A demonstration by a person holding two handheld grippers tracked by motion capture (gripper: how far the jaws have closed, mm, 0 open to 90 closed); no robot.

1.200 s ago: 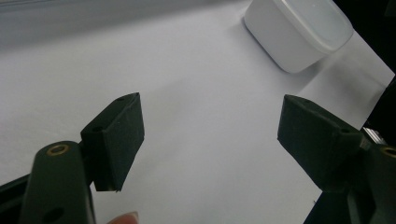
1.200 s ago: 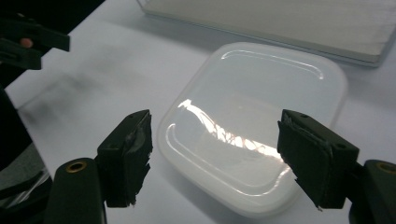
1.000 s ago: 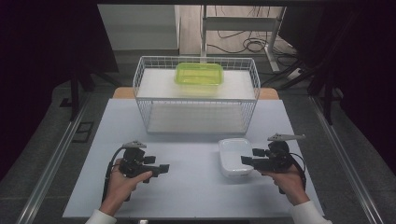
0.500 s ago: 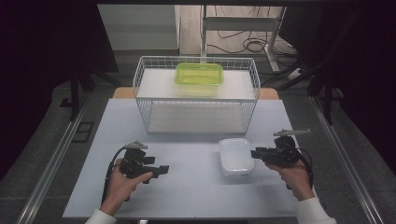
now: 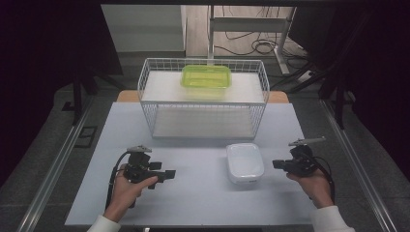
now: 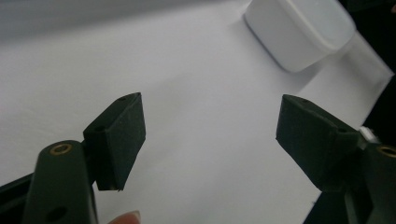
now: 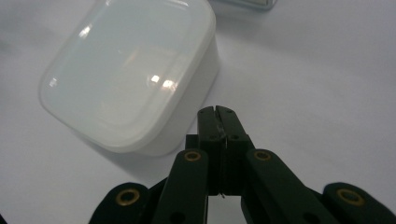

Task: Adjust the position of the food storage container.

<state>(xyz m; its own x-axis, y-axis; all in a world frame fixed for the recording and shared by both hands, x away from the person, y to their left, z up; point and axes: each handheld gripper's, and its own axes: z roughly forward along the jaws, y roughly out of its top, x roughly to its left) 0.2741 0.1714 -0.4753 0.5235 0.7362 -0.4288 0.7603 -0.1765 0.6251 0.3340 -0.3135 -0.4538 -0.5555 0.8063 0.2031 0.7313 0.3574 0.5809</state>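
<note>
A white lidded container (image 5: pixel 245 162) (image 6: pixel 299 30) (image 7: pixel 126 74) sits on the white table (image 5: pixel 193 203), right of centre. My right gripper (image 5: pixel 275 164) (image 7: pixel 217 112) hovers just right of it, apart from it. Its jaws have just been closing and now meet with nothing between them. My left gripper (image 5: pixel 169 174) (image 6: pixel 210 135) is held low over the table's left front, pointing toward the container from a distance. Its jaws stand wide and empty.
A white wire basket (image 5: pixel 203 102) stands at the back of the table, with a green lidded container (image 5: pixel 206 77) on its upper shelf. Dark floor and metal rails flank the table. Cables lie on the floor behind.
My right gripper has drawn back to the right, off the white container's side, and its jaws have come together. The left gripper has stayed put.
</note>
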